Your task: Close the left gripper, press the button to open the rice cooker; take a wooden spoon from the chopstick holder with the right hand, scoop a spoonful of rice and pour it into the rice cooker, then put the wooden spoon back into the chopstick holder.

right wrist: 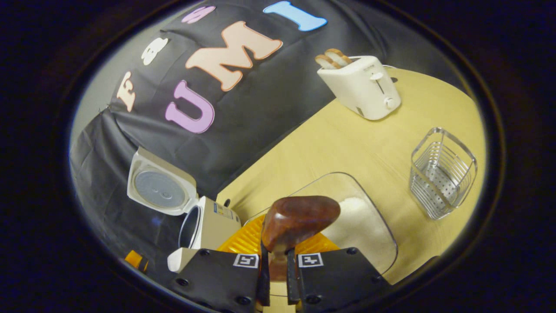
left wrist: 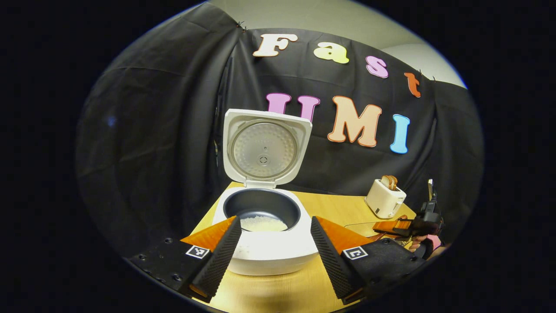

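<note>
Seemingly idle, the left tool (left wrist: 275,248) in the left gripper view has its fingers spread wide with nothing between them, just short of the rice cooker (left wrist: 266,230), whose lid (left wrist: 265,148) stands upright and whose pot holds some rice (left wrist: 263,224). Off to its right are the toaster (left wrist: 385,198) and the other tool (left wrist: 393,226).

Next, in the right gripper view, the right tool (right wrist: 278,271) is pinched on the wooden spoon (right wrist: 299,221). The bowl juts ahead over a clear tray of rice (right wrist: 365,226) on the worktop (right wrist: 347,139). The chopstick holder (right wrist: 441,174) stands ahead to its right, the open rice cooker (right wrist: 204,221) to its left.
</note>
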`<action>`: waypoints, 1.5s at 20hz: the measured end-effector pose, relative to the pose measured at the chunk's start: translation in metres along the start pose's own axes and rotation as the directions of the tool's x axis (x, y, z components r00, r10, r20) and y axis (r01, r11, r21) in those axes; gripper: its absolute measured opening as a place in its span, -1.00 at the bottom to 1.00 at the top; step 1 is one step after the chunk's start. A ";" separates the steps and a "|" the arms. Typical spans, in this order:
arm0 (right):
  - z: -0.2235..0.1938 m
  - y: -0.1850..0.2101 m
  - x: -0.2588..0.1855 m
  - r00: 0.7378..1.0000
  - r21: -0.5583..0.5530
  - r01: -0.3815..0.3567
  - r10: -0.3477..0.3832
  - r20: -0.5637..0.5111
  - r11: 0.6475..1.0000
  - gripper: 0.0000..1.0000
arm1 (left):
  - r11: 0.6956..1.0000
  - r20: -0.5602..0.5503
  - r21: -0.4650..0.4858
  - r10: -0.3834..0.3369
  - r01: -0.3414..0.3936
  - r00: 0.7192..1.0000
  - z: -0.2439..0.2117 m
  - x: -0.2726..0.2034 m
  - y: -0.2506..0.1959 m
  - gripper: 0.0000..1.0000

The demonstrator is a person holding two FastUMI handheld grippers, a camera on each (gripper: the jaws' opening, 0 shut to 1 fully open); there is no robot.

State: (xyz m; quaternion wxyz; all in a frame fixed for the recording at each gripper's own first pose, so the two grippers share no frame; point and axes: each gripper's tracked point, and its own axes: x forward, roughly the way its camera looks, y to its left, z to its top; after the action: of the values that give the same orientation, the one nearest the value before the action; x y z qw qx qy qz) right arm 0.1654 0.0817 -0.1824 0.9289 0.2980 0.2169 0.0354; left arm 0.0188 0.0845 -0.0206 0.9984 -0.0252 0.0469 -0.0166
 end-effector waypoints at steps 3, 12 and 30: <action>0.018 0.003 -0.014 0.998 0.104 -0.043 0.039 0.044 0.994 -0.61 | 1.000 0.007 0.004 -0.022 0.022 1.000 0.000 0.000 -0.002 0.90; 0.053 0.036 -0.057 0.975 0.286 -0.191 0.147 0.170 0.939 -0.69 | 0.996 0.016 0.021 -0.092 0.091 0.996 0.001 -0.003 -0.019 0.89; 0.036 0.246 -0.024 0.922 0.116 -0.370 0.349 0.166 0.922 -0.72 | 0.998 -0.003 -0.036 -0.043 0.043 0.999 -0.025 -0.057 0.037 0.90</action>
State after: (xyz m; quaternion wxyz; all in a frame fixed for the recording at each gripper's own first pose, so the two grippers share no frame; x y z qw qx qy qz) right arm 0.1750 0.2590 -0.0074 0.8955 0.4013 0.0935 0.1683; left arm -0.0388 0.1227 -0.0422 0.9972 -0.0439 0.0485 -0.0372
